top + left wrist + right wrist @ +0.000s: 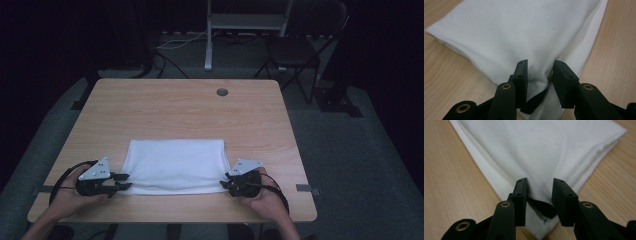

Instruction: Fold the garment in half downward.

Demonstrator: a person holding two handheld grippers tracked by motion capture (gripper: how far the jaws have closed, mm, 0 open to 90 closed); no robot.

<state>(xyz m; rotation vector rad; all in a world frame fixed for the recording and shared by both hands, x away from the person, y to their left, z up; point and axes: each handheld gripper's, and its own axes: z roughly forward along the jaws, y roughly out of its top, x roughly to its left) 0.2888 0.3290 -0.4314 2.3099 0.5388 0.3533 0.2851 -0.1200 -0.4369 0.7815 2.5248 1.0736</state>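
A folded white cloth (175, 162) lies flat on the near half of the wooden table (190, 107). My left gripper (125, 181) is at the cloth's near left corner, and my right gripper (225, 180) is at its near right corner. In the left gripper view the jaws of the left gripper (539, 67) stand apart, with the cloth (524, 32) corner lying between them and slightly bunched. In the right gripper view the right gripper (539, 186) is likewise open astride the cloth (544, 147) corner, whose layered hems show along its edges.
A round cable hole (222, 92) sits near the table's far edge. Behind the table stand a folding chair (295, 50) and a metal stand (210, 40) with cables on the floor. A grey tape strip (306, 188) marks the table's near right edge.
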